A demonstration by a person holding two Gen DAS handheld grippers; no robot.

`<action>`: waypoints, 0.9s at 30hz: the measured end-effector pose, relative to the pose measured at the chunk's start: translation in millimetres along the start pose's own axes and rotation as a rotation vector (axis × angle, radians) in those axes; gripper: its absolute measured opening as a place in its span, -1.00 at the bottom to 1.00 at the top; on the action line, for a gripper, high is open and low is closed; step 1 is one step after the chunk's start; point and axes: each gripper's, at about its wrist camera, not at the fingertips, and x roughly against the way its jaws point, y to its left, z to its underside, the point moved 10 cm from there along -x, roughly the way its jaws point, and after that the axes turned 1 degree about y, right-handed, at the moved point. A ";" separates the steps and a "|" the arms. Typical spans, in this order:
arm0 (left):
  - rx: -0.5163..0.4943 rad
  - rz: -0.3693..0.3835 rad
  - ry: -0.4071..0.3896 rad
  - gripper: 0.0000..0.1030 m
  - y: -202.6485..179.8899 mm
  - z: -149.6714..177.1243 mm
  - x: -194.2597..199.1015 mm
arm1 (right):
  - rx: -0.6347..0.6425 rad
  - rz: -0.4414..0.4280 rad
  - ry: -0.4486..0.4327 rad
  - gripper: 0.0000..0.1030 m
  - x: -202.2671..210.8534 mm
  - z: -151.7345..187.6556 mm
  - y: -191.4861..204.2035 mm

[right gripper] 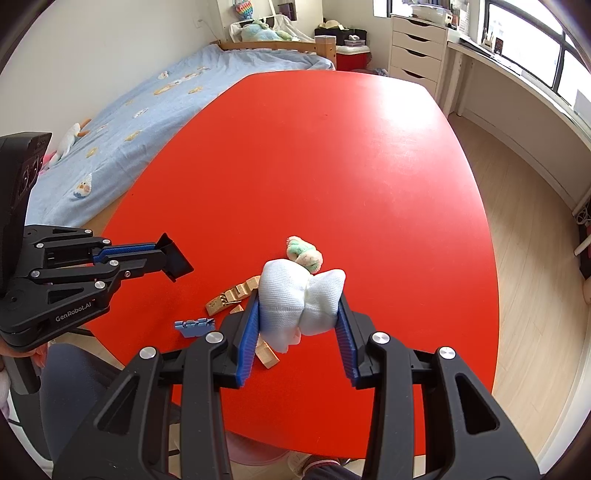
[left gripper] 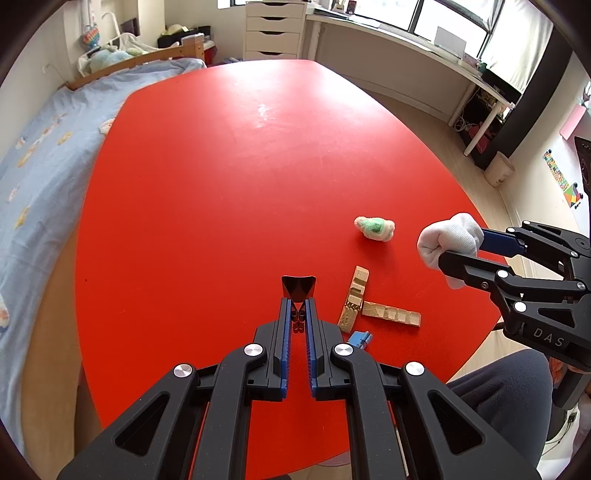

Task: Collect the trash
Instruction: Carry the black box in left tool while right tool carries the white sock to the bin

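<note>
My right gripper (right gripper: 301, 299) is shut on a white rolled sock bundle (right gripper: 295, 295) and holds it above the red table (right gripper: 332, 166); it also shows in the left wrist view (left gripper: 447, 243). My left gripper (left gripper: 298, 306) is shut on a small black clip (left gripper: 298, 286), also seen in the right wrist view (right gripper: 173, 258), held above the table. A green and white balled sock (left gripper: 375, 228) lies on the table beyond two wooden blocks (left gripper: 354, 297). A small blue piece (left gripper: 360, 338) lies beside my left fingers.
A bed with a blue sheet (left gripper: 44, 155) runs along the table's left side. A white drawer unit (left gripper: 273, 29) and a desk under the window (left gripper: 406, 48) stand behind. A person's dark-trousered knee (left gripper: 509, 391) is at the table's near right edge.
</note>
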 end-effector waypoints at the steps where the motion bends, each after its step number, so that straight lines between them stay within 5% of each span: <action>1: -0.001 0.001 -0.005 -0.86 -0.8 0.4 2.4 | 0.002 -0.001 -0.006 -0.26 2.9 0.1 0.8; 27: -0.056 0.043 -0.197 -0.86 -32.4 41.5 103.0 | 0.050 -0.063 -0.145 -0.26 102.1 40.8 31.0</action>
